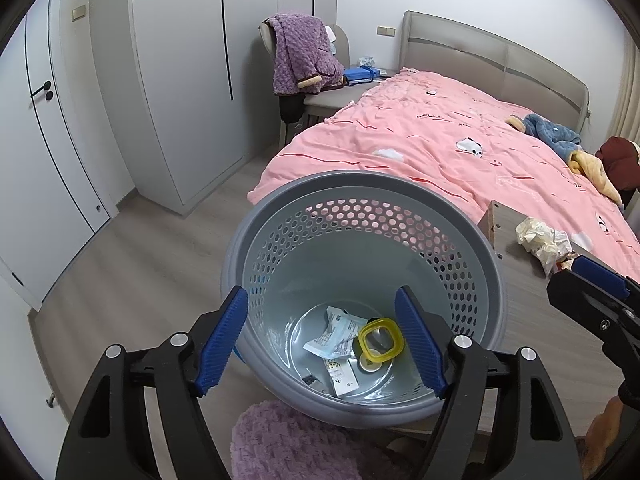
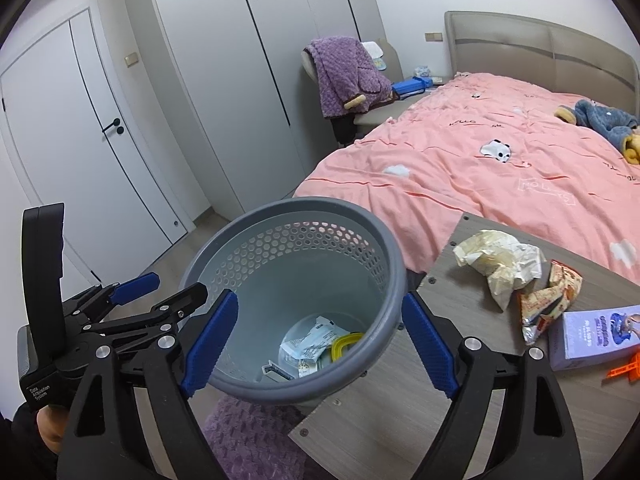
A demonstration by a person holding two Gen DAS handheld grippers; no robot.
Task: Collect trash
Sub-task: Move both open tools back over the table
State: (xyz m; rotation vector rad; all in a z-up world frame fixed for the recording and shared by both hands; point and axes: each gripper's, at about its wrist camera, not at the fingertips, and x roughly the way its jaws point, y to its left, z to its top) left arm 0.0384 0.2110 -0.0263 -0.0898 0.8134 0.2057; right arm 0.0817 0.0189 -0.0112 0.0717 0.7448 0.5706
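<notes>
A grey perforated bin stands at the table's left edge, tilted toward me. At its bottom lie crumpled wrappers and a yellow plastic ring. My left gripper hangs open over the bin's near rim, holding nothing. My right gripper is open too, empty, its blue fingers either side of the bin's near wall without touching it; only one of its fingers shows in the left wrist view. On the table lie a crumpled white paper and a snack wrapper.
The wood-grain table also carries a purple box and an orange plastic piece. A purple fluffy fabric lies below the bin. Behind is a bed with a pink cover, a chair with a purple robe, and wardrobes.
</notes>
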